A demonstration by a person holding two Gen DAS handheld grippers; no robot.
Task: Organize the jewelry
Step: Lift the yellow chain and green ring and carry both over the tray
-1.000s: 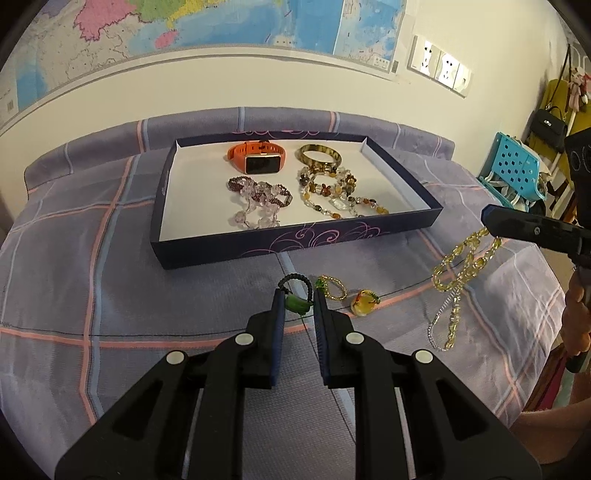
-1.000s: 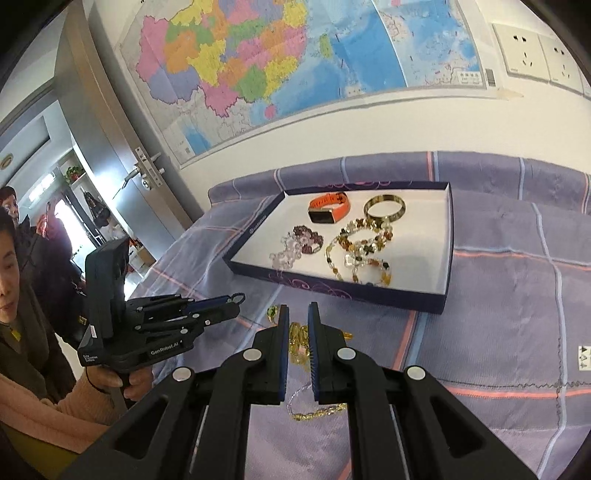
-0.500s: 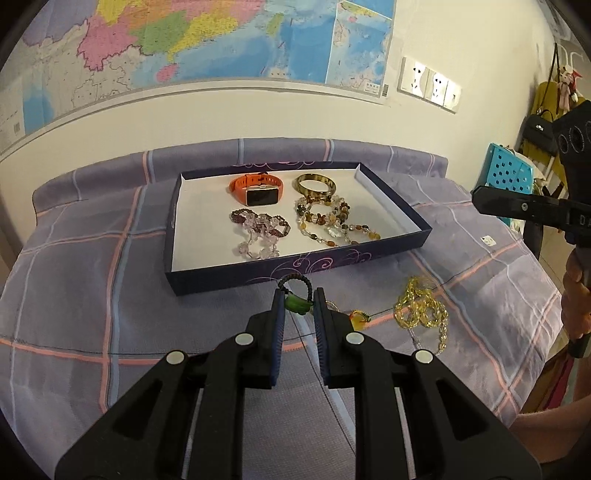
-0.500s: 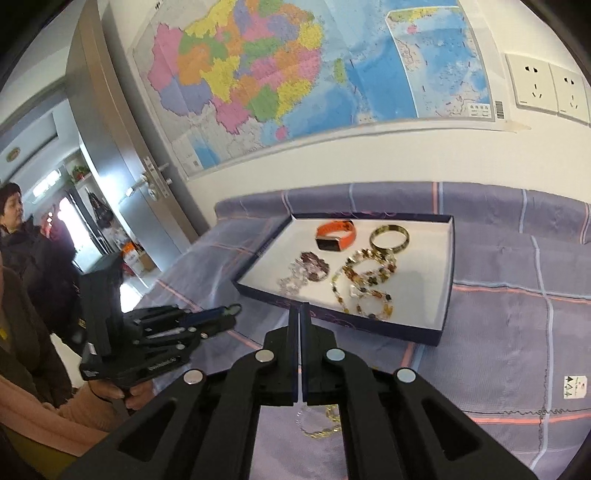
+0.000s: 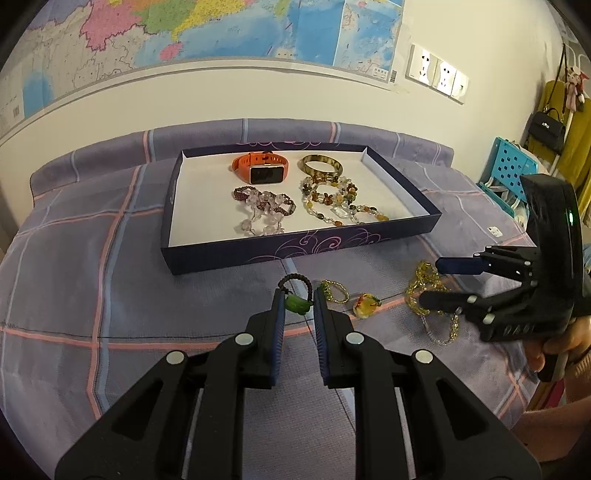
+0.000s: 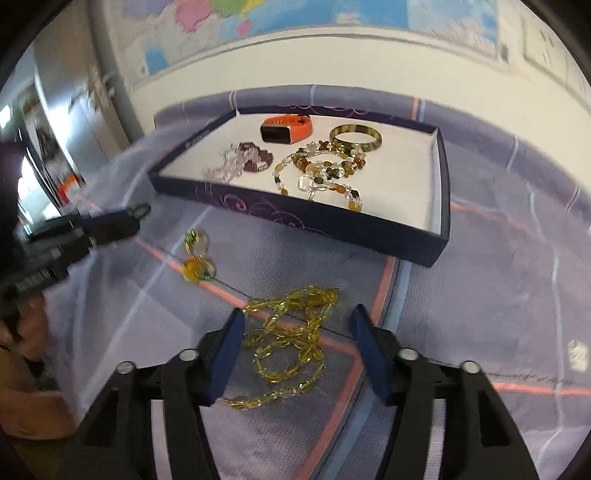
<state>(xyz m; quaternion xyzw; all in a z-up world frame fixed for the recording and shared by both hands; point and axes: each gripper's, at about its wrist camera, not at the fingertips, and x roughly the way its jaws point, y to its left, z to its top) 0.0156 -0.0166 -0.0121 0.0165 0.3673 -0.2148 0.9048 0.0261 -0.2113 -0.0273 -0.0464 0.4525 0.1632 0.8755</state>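
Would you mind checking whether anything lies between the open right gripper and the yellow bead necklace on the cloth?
Nothing visible does. The right gripper is open with its fingers either side of the yellow bead necklace, which lies loose on the purple cloth, apart from the tray.

Both wrist views look forward over the bed, sharing the tray point(image 5: 295, 254) point(image 6: 332, 229) and wall map point(image 5: 221, 29) point(image 6: 258, 18)
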